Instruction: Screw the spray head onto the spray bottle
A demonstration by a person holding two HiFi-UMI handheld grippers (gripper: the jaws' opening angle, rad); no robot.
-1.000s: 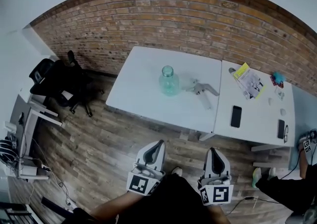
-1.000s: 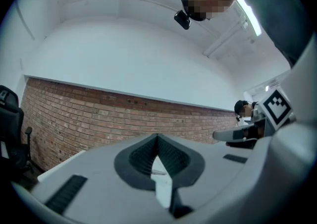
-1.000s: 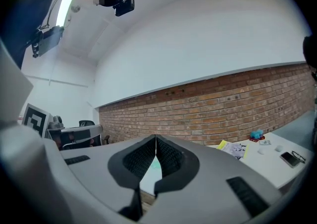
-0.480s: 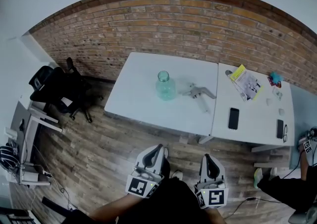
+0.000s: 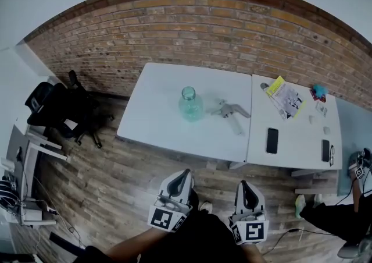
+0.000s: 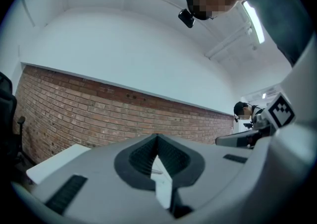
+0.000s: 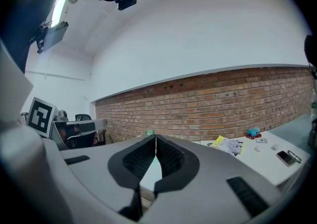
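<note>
At the 6 o'clock edge of the head view, the left claw [image 5: 184, 173] and the right claw [image 5: 244, 185] sit side by side over the wooden floor [image 5: 104, 180], both aimed toward 12 o'clock. Each carries its marker cube close to the person's body. In the left gripper view, the left claw [image 6: 157, 139] is closed, its two ribbed pads meeting tip to tip and gripping nothing. The right gripper view shows the same for the right claw [image 7: 155, 140]: jaws together and empty.

Both claws are well apart from the white worktop [image 5: 157, 99], which lies toward 12 o'clock from them in front of the brick wall [image 5: 203, 29]. The spray bottle [image 5: 190, 105], translucent teal, stands upright near the middle of that worktop with its neck uncapped. The spray head [image 5: 229, 110], grey, lies on its side near the bottle at its 3 o'clock, not touching it, with its tube pointing toward 5 o'clock.

A second worktop [image 5: 290, 157] adjoins the first on its 3 o'clock side. It carries a dark phone [image 5: 271, 140], a yellow-edged booklet [image 5: 283, 98] toward 1 o'clock from the phone, and a small teal object [image 5: 318, 89] near the far corner. A black office chair [image 5: 52, 105] stands on the floor at 9 o'clock from the first worktop.
</note>
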